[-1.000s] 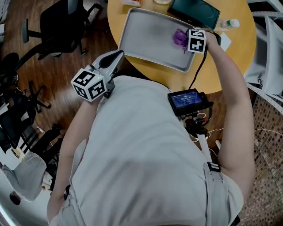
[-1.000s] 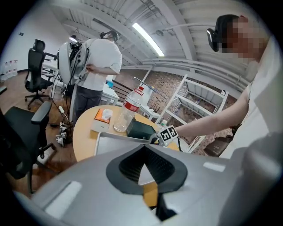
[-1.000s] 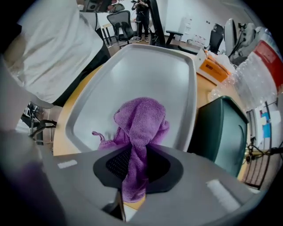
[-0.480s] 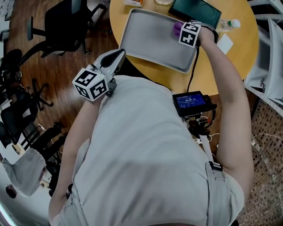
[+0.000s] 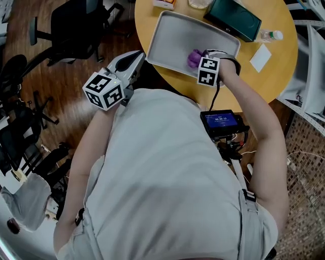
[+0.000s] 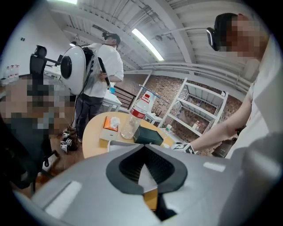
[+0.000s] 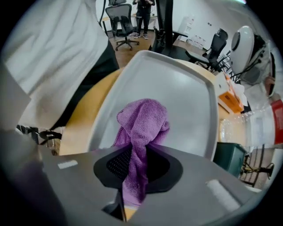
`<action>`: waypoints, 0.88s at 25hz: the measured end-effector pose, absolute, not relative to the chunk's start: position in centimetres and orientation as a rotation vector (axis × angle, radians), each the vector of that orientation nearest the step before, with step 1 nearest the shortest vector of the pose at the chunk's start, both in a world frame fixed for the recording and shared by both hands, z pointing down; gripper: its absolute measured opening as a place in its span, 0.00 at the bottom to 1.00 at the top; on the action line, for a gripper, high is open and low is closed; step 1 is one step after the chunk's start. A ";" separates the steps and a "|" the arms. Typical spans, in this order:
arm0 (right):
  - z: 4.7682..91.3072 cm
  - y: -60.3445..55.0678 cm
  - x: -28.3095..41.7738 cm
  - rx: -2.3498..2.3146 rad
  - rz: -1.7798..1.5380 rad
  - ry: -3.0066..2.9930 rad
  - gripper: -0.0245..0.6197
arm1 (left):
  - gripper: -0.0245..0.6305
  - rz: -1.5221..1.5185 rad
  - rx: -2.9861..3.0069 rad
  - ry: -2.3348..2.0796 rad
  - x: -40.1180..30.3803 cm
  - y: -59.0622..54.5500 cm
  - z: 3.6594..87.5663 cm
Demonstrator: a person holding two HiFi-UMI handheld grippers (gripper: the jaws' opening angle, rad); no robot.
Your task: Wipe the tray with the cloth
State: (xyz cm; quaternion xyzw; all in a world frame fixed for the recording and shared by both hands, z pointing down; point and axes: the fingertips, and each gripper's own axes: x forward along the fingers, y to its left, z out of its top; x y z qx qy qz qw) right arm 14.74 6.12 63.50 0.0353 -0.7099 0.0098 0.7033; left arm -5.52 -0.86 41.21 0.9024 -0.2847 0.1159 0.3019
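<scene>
A grey tray [image 5: 172, 35] lies on the round wooden table [image 5: 254, 81]. My right gripper [image 5: 198, 61] is shut on a purple cloth [image 5: 193, 57], which rests on the tray's floor near its right, near side. In the right gripper view the cloth [image 7: 143, 121] bunches up from between the jaws of the right gripper [image 7: 137, 163] onto the tray [image 7: 185, 92]. My left gripper [image 5: 137, 58] hovers off the table by the tray's near left corner, apart from it. In its own view the left gripper [image 6: 143, 170] holds nothing and its jaws meet.
Beyond the tray stand a dark green box [image 5: 234, 18], a water bottle [image 5: 269, 35], a white card [image 5: 260, 57] and an orange box [image 5: 163, 3]. An office chair [image 5: 76, 30] stands on the floor to the left. A person [image 6: 99, 75] stands past the table.
My right gripper has dragged the cloth from the tray's far right corner back toward its near edge. The left gripper has barely moved.
</scene>
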 end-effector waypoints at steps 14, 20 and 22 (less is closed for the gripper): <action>63.4 10.2 12.9 -0.217 0.062 -1.607 0.14 | 0.04 0.266 2.364 -0.811 -6.4 -0.2 41.0; 64.2 3.2 8.9 -0.203 0.102 -1.589 0.14 | 0.04 0.250 2.304 -0.869 -13.0 -1.7 42.6; 64.1 0.8 8.9 -0.156 0.097 -1.586 0.14 | 0.04 0.249 2.291 -0.886 -13.8 -1.6 42.7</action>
